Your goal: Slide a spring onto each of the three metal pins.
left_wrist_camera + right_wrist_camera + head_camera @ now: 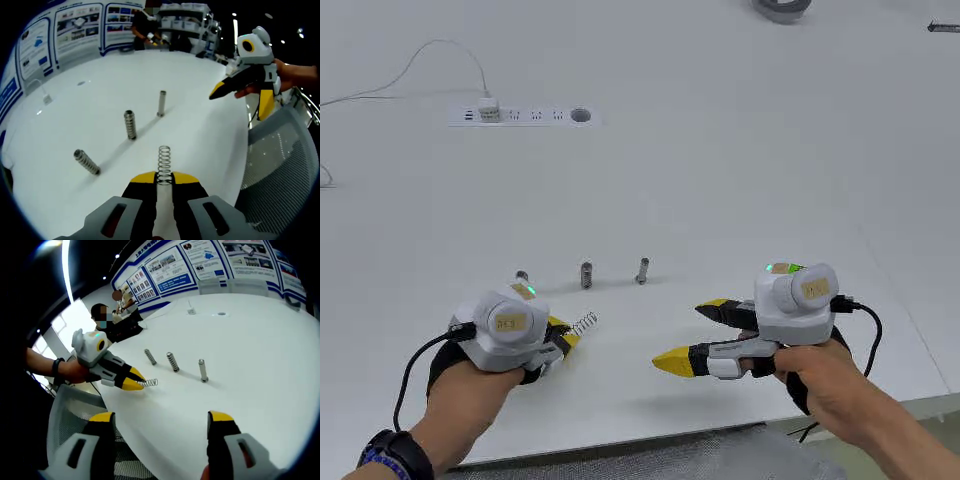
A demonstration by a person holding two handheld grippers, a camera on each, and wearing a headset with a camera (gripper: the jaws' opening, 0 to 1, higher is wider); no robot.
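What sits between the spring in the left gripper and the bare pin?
Nothing: in the left gripper view, bare white bench separates the held spring from the bare pin; the spring-covered middle pin stands off to one side.

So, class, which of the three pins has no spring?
The right-hand pin in the head view: its shaft is bare; the middle pin and left pin wear springs.

left gripper point(568, 336) and right gripper point(692, 334): pale grey shells, black jaws tipped yellow, tan labels point(509, 322) on top, black cables point(412, 368) behind. black gloves point(442, 362), dark wristband point(392, 452).
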